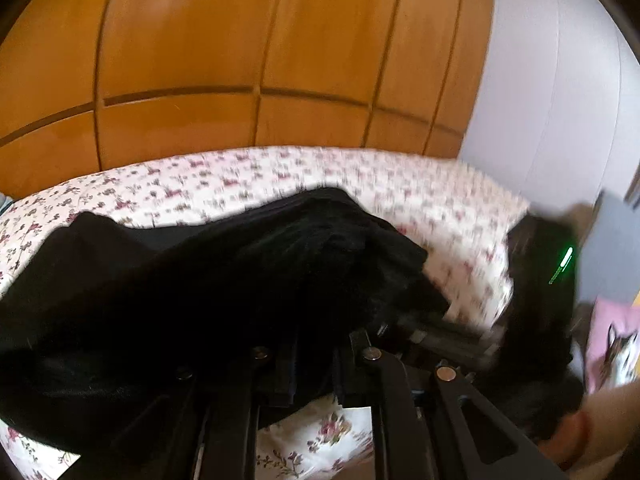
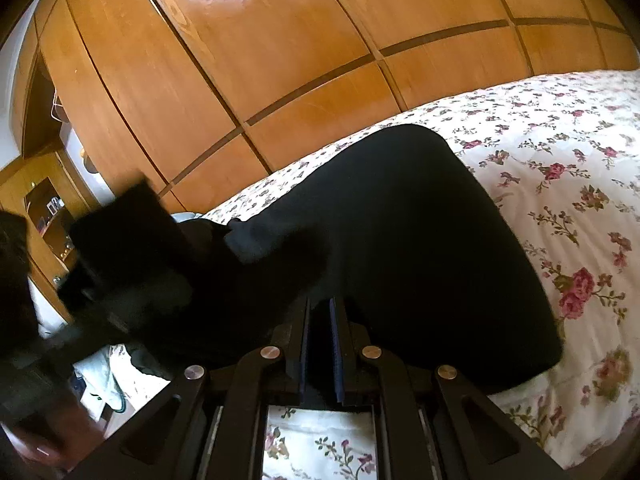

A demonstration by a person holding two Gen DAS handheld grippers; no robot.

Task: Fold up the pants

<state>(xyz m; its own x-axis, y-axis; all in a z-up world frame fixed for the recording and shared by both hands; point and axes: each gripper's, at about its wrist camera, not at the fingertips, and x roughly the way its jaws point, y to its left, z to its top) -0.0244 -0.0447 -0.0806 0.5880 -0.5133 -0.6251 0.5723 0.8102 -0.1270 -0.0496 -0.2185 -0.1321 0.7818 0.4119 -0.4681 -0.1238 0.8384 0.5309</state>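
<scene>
Black pants [image 1: 224, 280] lie bunched on a floral bedspread [image 1: 280, 176]. In the left wrist view my left gripper [image 1: 320, 360] is shut on a fold of the black cloth, which drapes over its left finger. The right gripper [image 1: 540, 280] shows blurred at the right with a green light. In the right wrist view the pants [image 2: 420, 240] spread flat ahead, and my right gripper [image 2: 323, 308] is shut on their near edge, with dark cloth in the narrow gap. The left gripper [image 2: 120, 240] is a blurred dark shape over the cloth at the left.
A wooden wardrobe [image 2: 320, 40] runs along the far side of the bed. A pale wall [image 1: 560, 80] and a pink cushion with a cat picture [image 1: 612, 340] are at the right. Open shelves [image 2: 48, 208] stand at the left. Flowered bedspread [image 2: 560, 160] extends to the right.
</scene>
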